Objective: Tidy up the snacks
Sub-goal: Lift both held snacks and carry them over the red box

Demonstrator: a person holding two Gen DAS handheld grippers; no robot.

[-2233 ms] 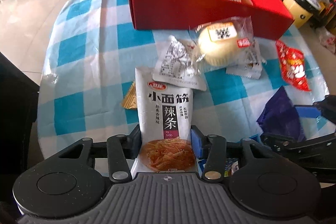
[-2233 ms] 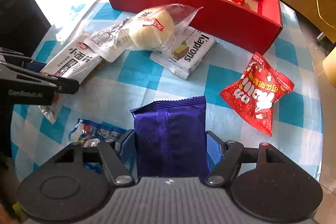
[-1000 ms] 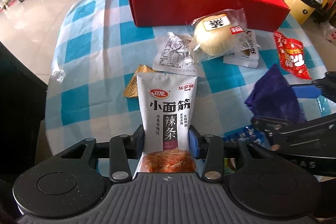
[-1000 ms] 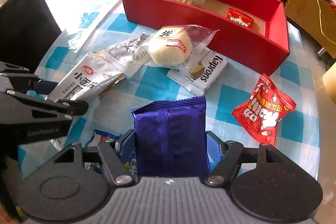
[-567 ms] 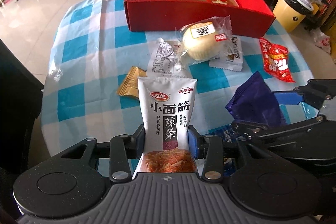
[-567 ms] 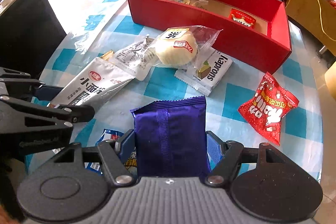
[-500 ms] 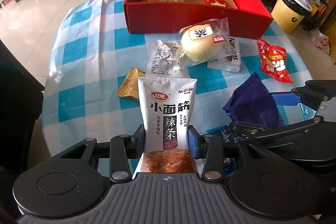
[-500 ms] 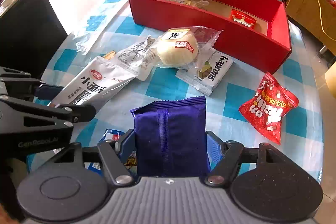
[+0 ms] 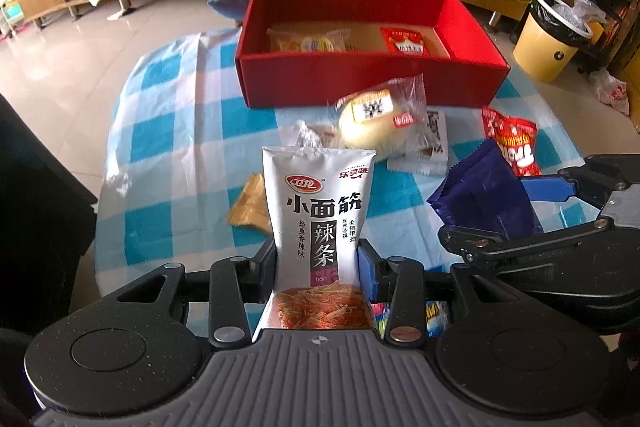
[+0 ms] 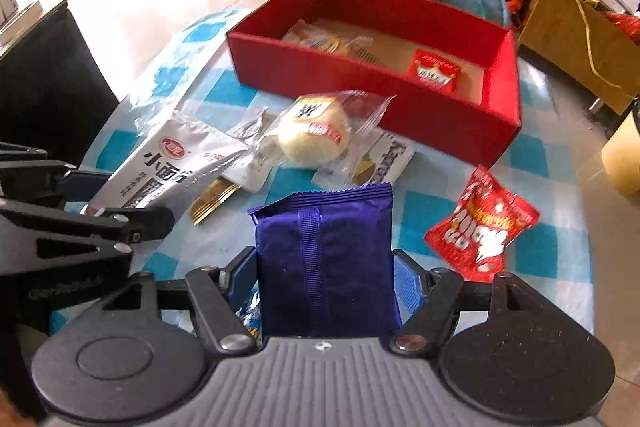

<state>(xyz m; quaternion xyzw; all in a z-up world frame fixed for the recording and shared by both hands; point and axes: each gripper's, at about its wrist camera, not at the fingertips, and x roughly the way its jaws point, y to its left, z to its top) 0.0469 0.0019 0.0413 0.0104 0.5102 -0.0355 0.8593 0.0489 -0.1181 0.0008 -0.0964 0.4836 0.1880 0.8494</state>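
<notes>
Checked tablecloth (image 9: 160, 131) bare leftward | left tool (image 9: 318, 263) clamps white packet (image 9: 318, 203) | right tool (image 10: 324, 275) clamps purple packet (image 10: 324, 259)

White packet (image 9: 318, 211): lifted off tablecloth (image 9: 168, 131), now held upright by left gripper (image 9: 318, 267). Purple packet (image 10: 324, 259): raised, nearer red box (image 10: 404, 107).

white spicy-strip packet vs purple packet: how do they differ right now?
Colour and print: the white spicy-strip packet is white with black characters and a food photo; the purple packet is plain dark purple, its back seam facing the camera.
Shape: the white packet is taller and narrower; the purple packet is squatter and wider.
Holder: the left gripper clamps the white packet, the right gripper the purple packet.
Shared: both are sealed, held off the table, outside the red box.
</notes>
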